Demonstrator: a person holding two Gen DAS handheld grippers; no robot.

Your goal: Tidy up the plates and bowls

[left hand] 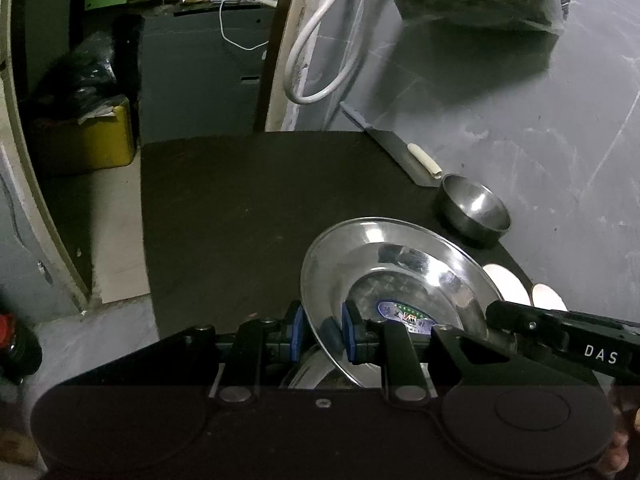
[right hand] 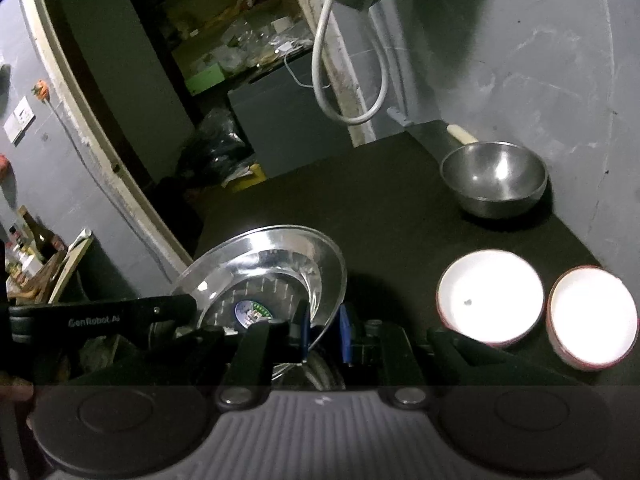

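A shiny steel plate (left hand: 400, 264) with a round label is held tilted above the dark table (left hand: 248, 208). My left gripper (left hand: 322, 332) is shut on its left rim. My right gripper (right hand: 325, 330) is shut on its right rim; the plate shows in the right wrist view (right hand: 264, 272). Another steel plate lies under the jaws, mostly hidden. A steel bowl (left hand: 474, 208) stands at the table's far right, also seen in the right wrist view (right hand: 494, 178). Two white bowls with red rims (right hand: 490, 294) (right hand: 592, 316) stand near the right edge.
A knife with a pale handle (left hand: 404, 152) lies at the far right corner by the grey wall (left hand: 540, 120). A white hose (left hand: 320, 40) hangs at the back. A yellow bin (left hand: 88, 136) stands on the floor left of the table.
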